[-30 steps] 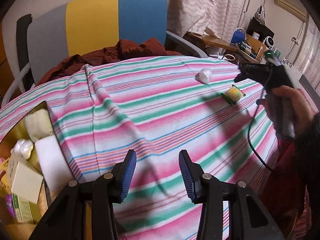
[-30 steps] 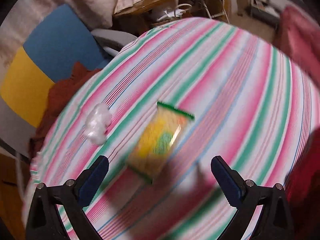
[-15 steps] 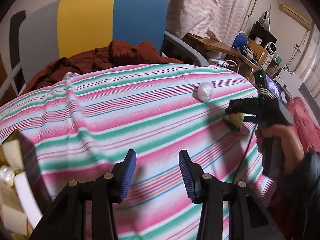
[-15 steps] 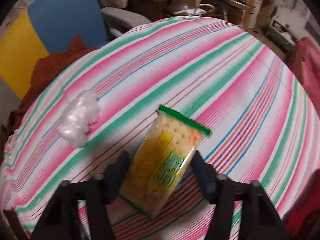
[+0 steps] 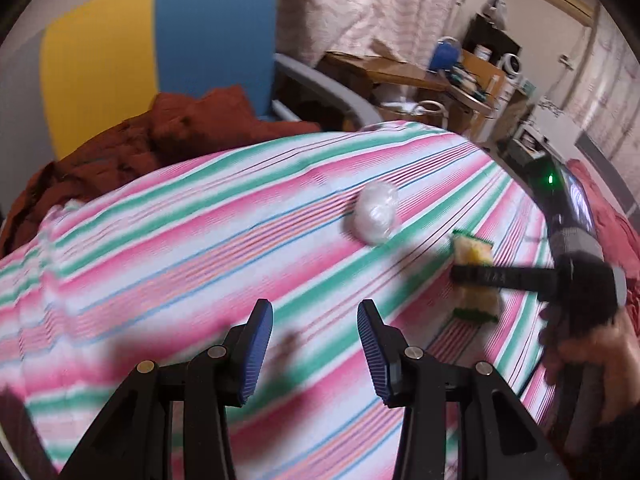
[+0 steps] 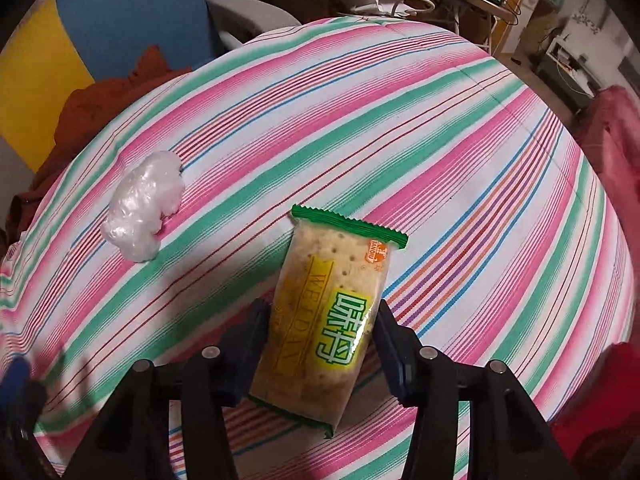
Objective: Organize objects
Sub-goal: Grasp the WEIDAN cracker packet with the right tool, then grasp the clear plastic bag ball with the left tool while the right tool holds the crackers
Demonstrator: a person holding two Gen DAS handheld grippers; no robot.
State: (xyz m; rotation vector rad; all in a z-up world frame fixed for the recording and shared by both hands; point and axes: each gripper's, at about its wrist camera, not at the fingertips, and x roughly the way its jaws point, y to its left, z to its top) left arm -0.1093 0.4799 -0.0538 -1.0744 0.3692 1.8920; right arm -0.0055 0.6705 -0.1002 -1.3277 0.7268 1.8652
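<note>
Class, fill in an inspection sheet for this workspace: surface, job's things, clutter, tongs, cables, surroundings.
Surface: striped cloth covers the table.
Job's things: cracker packet held between the right tongs; white plastic wad lying apart on the cloth.
Clutter: nothing seen on the cloth.
Tongs: right tongs shut on the packet; left tongs open, holding nothing.
Cables: nothing seen on the surface.
Surroundings: blue and yellow chair with reddish-brown garment; crowded desk behind.

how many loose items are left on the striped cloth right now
2: a white wrapped ball lying free on the striped cloth, and a cracker packet clamped in the right gripper. Others may sit outside the views.
</note>
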